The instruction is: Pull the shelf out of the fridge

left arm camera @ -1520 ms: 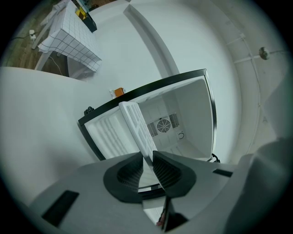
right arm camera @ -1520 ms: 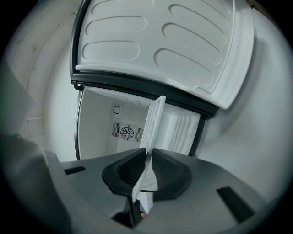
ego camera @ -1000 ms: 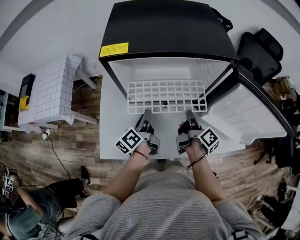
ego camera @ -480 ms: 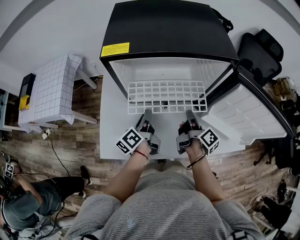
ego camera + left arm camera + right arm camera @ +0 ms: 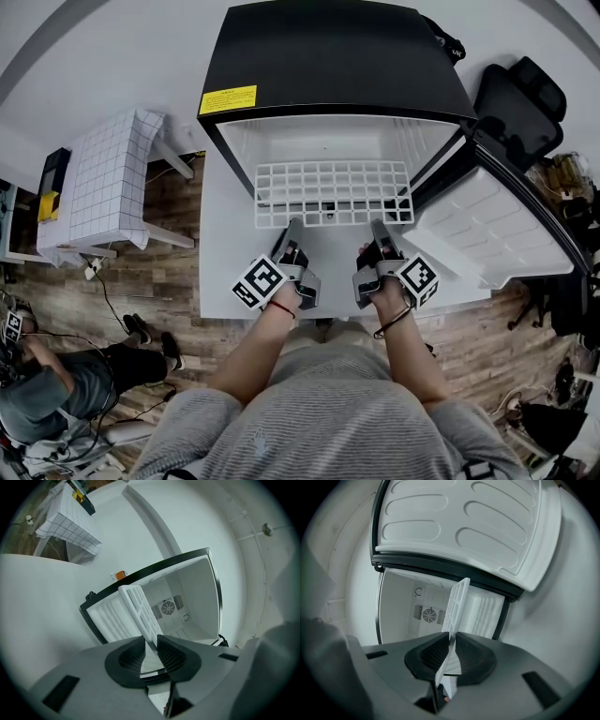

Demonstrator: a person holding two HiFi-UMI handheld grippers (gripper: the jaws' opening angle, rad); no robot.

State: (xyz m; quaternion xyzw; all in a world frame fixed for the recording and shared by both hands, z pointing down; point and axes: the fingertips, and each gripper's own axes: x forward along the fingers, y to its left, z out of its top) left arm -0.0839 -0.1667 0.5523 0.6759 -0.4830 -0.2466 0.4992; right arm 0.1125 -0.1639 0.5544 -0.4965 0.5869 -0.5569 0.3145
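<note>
A black mini fridge stands open with its white door swung to the right. The white wire-grid shelf sticks partway out of the cabinet, lying flat. My left gripper is shut on the shelf's front edge at the left, and my right gripper is shut on it at the right. In the left gripper view the shelf runs edge-on between the pads of the left gripper. The right gripper view shows the shelf pinched in the right gripper the same way, with the fan grille behind.
The fridge rests on a white platform. A small table with a checked cloth stands to the left, a black chair to the right. A person sits on the wooden floor at lower left among cables.
Both grippers and the shelf have stayed where they were. Only the person at the lower left has shifted position on the floor.
</note>
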